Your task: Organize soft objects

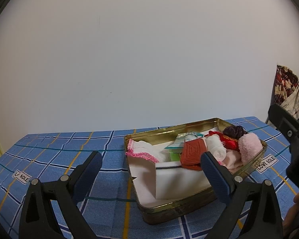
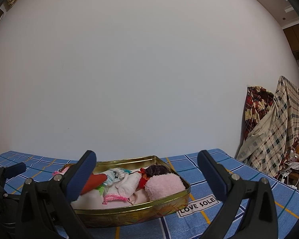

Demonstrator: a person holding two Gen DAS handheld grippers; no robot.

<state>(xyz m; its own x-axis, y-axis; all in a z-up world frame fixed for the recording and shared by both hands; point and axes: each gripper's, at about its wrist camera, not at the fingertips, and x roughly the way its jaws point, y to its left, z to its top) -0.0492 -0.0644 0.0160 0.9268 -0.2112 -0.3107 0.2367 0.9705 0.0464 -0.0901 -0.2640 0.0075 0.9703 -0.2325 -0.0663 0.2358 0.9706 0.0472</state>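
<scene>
A gold-rimmed tin (image 1: 213, 120) sits on a desk covered by a blue checked cloth (image 1: 69, 147), toward the right of the left wrist view and low in the centre of the right wrist view (image 2: 129, 212); the soft objects lie inside it, crowded toward one end: a fluffy pink piece (image 1: 250, 146), a dark purple knitted ball (image 1: 234, 131), a red embroidered pouch (image 1: 228, 140), a rolled white cloth (image 1: 216, 149), an orange-red knitted square (image 1: 192, 152), a pale packet with teal print (image 1: 181, 142) and a white cloth with pink crocheted edging (image 1: 143, 149); a white block (image 1: 179, 181) fills the near part of the tin; the left hand-held gripper (image 1: 151, 164) has its fingers spread wide with nothing between them, the tin's near corner showing through the gap; the right hand-held gripper (image 2: 146, 164) is likewise spread and holds nothing, and its left finger (image 2: 83, 173) stands in front of the orange-red piece and hides much of that end of the tin; a white label reading LOVE SOLE (image 2: 198, 206) lies on the cloth just beside the tin; patterned fabrics (image 2: 273, 123) hang against the wall off the desk's far right; part of the other gripper's black body cuts into each view's edge; what lies under the heaped items cannot be made out.
</scene>
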